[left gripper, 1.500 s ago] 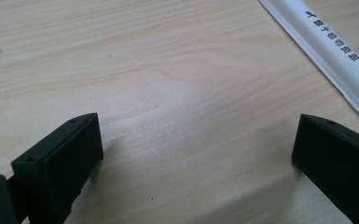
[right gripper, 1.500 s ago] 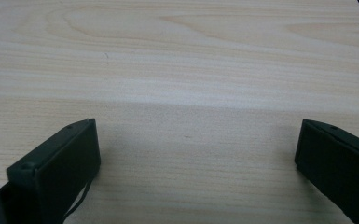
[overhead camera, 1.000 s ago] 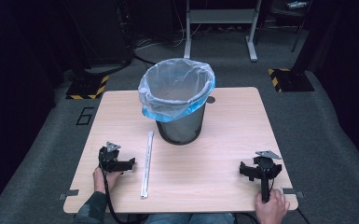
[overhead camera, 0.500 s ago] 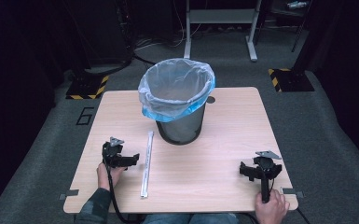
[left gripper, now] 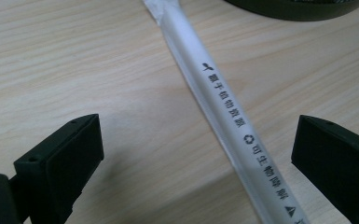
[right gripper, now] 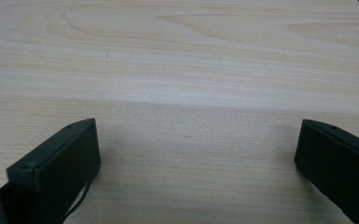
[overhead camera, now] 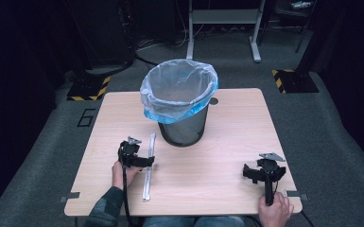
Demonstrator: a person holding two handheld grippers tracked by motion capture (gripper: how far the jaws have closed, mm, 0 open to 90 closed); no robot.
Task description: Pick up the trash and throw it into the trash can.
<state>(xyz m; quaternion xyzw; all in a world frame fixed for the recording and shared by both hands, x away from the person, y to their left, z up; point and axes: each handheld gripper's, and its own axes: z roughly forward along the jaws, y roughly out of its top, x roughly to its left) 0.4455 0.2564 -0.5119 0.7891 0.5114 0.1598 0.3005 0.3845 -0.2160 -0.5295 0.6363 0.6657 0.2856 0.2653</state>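
A long white paper-wrapped stick lies flat on the wooden table, left of centre, one end near the bin. Its printed wrapper runs diagonally between my left jaws, which stand wide apart on either side of it without touching. My left gripper is open, low over the stick's middle. My right gripper is open near the table's front right corner, over bare wood, nothing between its jaws.
A dark waste bin lined with a clear and blue bag stands at the table's middle back, just beyond the stick; its base edge shows ahead of my left gripper. Dark carpet and a metal stand surround the table.
My left gripper has moved right, from beside the stick to straddling it. The right gripper and the stick have stayed put.
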